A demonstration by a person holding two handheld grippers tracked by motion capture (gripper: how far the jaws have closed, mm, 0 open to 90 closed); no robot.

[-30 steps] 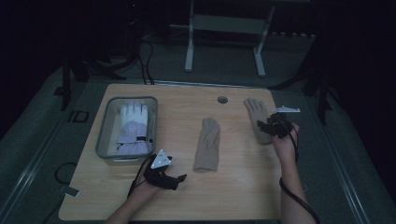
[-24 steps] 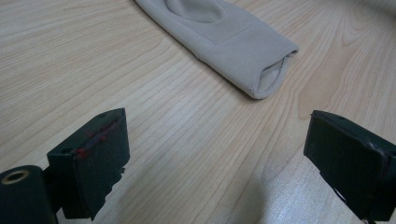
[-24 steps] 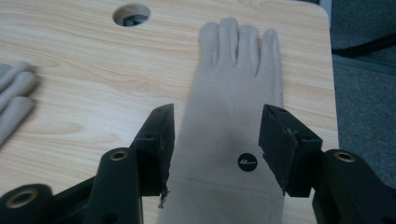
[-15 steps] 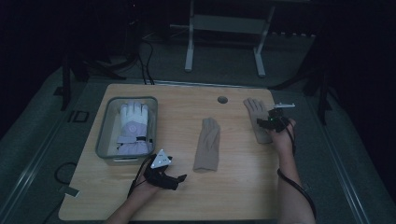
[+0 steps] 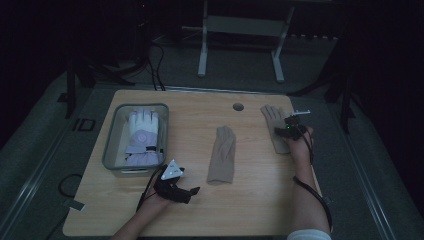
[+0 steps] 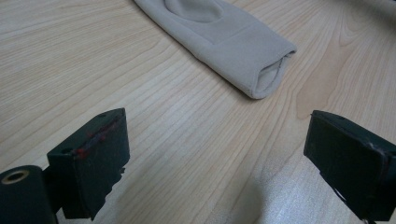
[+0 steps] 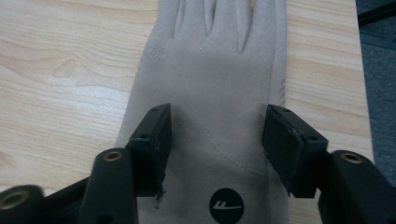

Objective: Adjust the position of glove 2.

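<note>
Beige glove [image 7: 212,93]: lies flat at the table's [image 5: 250,210] far right corner, long axis near to far, fingers pointing far, cuff with round black logo nearest.

Right gripper [image 7: 215,135]: poised above the cuff end, jaws apart, having just been narrowing, glove beneath and between them, not pinched.

Left gripper [image 6: 215,154]: released, jaws wide over bare wood at near left, a second beige glove [image 6: 224,37] beyond.
</note>
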